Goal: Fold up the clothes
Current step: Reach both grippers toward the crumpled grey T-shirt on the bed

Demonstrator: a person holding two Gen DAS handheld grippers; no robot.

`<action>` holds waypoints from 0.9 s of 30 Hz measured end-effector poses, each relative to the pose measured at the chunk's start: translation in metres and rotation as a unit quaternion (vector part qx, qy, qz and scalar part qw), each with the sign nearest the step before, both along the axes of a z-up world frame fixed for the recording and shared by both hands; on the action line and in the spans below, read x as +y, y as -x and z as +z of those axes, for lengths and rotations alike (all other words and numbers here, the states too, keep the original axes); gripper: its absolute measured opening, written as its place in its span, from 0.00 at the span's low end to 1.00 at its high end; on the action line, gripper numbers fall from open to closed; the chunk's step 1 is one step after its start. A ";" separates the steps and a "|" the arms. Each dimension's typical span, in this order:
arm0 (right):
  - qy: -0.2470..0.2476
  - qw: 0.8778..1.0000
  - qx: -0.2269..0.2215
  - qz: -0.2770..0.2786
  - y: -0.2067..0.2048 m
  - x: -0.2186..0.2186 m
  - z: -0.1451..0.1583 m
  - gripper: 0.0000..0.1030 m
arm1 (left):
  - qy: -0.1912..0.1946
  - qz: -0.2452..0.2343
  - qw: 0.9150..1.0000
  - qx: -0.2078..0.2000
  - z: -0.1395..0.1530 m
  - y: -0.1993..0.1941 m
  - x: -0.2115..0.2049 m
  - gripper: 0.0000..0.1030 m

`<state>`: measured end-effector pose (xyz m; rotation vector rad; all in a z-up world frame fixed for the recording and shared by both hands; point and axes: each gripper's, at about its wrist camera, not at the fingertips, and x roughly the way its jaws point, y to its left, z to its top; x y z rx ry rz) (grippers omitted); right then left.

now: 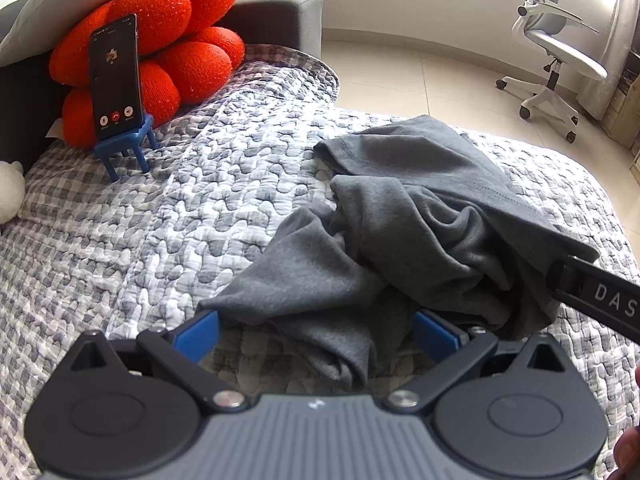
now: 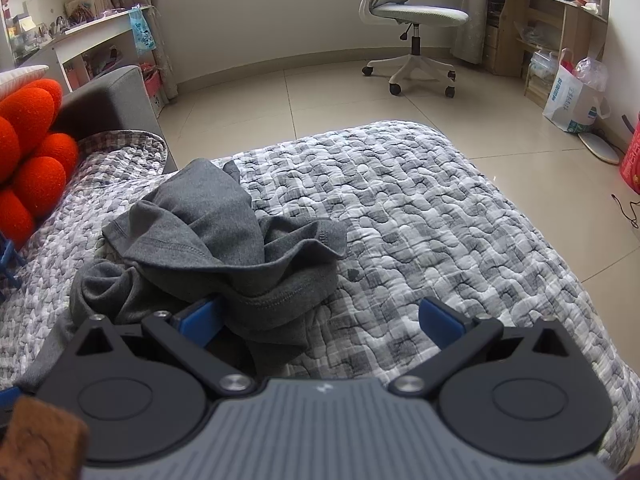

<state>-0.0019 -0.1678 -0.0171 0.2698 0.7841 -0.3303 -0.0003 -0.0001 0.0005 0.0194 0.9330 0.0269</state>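
Observation:
A dark grey garment (image 1: 404, 232) lies crumpled in a heap on the quilted grey-and-white bed cover (image 1: 180, 220). My left gripper (image 1: 316, 332) is open, its blue pads (image 1: 198, 334) wide apart, with the near edge of the garment lying between them. In the right wrist view the same garment (image 2: 216, 240) lies at the left on the bed cover (image 2: 440, 220). My right gripper (image 2: 320, 320) is open; its left pad (image 2: 200, 318) touches the garment's near edge and its right pad (image 2: 442, 320) is over bare quilt. Part of the right gripper's black body (image 1: 600, 296) shows against the garment's right side.
Orange cushions (image 1: 160, 40) and a phone (image 1: 114, 80) on a small blue stand (image 1: 128, 148) sit at the back left. A white office chair (image 2: 412, 24) stands on the tiled floor (image 2: 320, 92) beyond the bed. Shelves and bags (image 2: 572, 100) line the right wall.

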 end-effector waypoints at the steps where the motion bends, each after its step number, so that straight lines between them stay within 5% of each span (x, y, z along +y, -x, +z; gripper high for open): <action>1: 0.000 1.000 0.001 0.001 0.000 0.000 0.000 1.00 | 0.001 0.001 1.000 0.000 0.001 0.001 0.000 0.99; 5: 0.006 1.000 0.002 0.006 -0.002 0.005 0.002 1.00 | 0.019 0.005 1.000 -0.003 0.007 0.003 0.006 0.99; 27: 0.038 0.999 0.003 0.036 -0.023 0.025 0.001 1.00 | -0.011 0.042 0.999 0.009 -0.002 -0.014 0.023 0.99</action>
